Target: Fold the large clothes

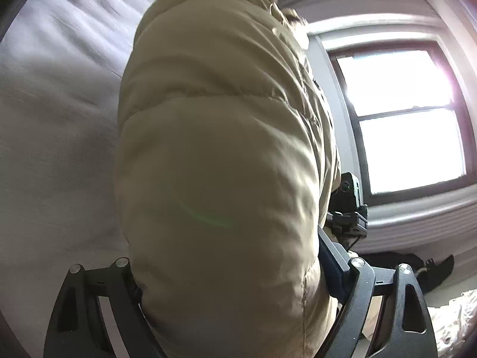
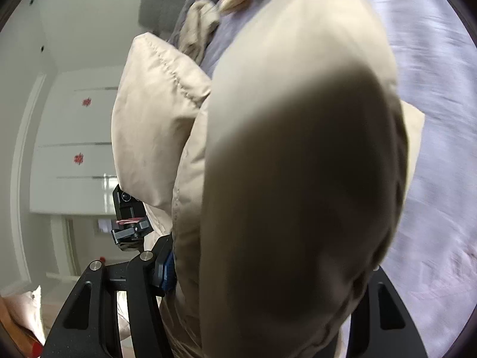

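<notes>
1. Between the left gripper's (image 1: 229, 307) two black fingers bulges a thick fold of the beige puffer jacket (image 1: 220, 155); the fabric fills the whole gap and swells out against both of them, so this tool is clenched on the jacket.
2. In the right wrist view the right gripper (image 2: 262, 304) likewise grasps the jacket (image 2: 292, 179); its blue pad (image 2: 167, 274) presses into the padded cloth, and the far finger is mostly hidden behind the bulge.
3. Just beyond each held fold, the other gripper's camera mount peeks past the jacket's edge, so the two tools stand close together.
4. Past the grippers, the rest of the quilted jacket lifts off a lilac bedsheet (image 1: 53, 137), its far end trailing on the bed.
5. Farther off are a bright window (image 1: 399, 119) in the left view and a white cabinet (image 2: 74, 149) with red marks in the right.
</notes>
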